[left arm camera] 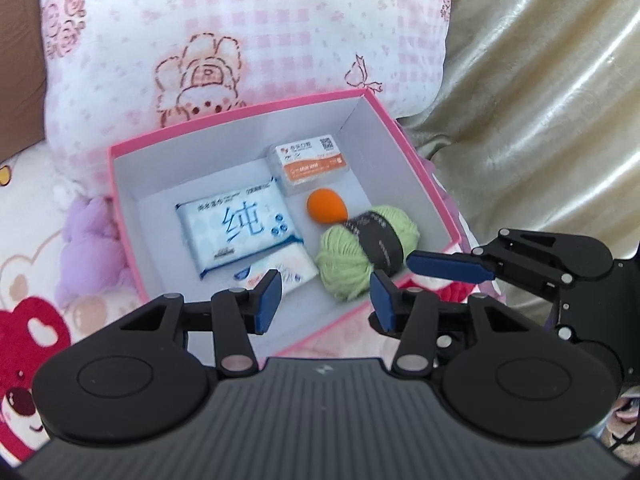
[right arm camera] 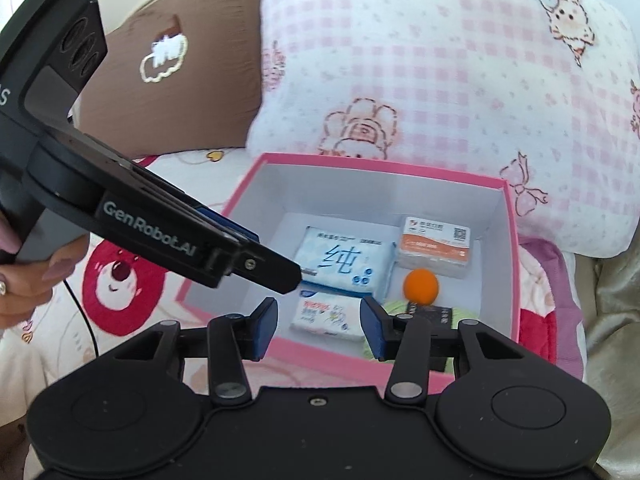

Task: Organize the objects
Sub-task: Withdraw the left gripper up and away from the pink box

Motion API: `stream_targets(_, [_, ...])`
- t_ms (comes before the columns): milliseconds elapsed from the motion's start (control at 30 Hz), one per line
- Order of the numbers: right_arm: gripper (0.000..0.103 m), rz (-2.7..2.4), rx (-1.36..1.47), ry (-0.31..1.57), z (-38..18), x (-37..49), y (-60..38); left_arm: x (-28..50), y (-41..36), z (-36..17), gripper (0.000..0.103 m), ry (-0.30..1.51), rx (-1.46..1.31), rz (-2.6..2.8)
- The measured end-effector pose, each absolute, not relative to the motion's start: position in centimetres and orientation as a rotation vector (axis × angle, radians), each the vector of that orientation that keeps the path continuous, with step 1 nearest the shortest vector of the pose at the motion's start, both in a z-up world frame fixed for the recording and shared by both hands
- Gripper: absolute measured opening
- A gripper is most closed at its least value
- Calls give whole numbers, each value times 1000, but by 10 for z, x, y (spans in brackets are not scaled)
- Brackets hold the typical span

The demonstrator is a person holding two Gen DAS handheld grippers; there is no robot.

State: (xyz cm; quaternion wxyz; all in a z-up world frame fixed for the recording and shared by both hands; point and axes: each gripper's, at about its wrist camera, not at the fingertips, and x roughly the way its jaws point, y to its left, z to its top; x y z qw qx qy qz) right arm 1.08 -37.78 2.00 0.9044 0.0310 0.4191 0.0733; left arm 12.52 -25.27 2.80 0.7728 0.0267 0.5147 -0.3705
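Item: pink box, open-topped, white inside, resting on a bed with a cartoon-print cover; centre of the left-wrist frame, centre-right of the right-wrist frame. Contents, all lying flat on the box floor: large blue tissue pack, long axis running lower left to upper right in the left-wrist frame; small tissue pack just below it, at the near wall; orange-and-white card box toward the far wall; orange sponge between card box and yarn; green yarn ball with dark band, at the near right corner. Left claw: pads apart, nothing between them, hovering above the near wall with the yarn just ahead and slightly right. Right claw: pads likewise apart and empty, above the near wall with the small tissue pack directly ahead between the fingers; seen from the left-wrist view it enters from the right edge. Backdrop: pink checked pillow behind the box, brown pillow at upper left. Judgement: every visible object already sits inside the box, so sorting looks near complete; no loose item lies in view for either claw.
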Motion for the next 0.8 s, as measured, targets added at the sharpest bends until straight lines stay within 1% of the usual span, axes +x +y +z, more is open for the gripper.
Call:
stream_targets(100, [52, 164, 52, 854, 26, 2, -367, 117, -238, 34, 48, 1112, 61, -801])
stream_targets(233, [56, 190, 42, 839, 33, -6, -352, 107, -220, 42, 48, 1102, 64, -797])
stream_targets(500, [58, 236, 37, 858, 46, -16, -325, 88, -189, 55, 49, 1112, 62, -809])
stream_targets(800, [67, 299, -25, 845, 66, -33, -288, 70, -150, 65, 50, 1094, 51, -786])
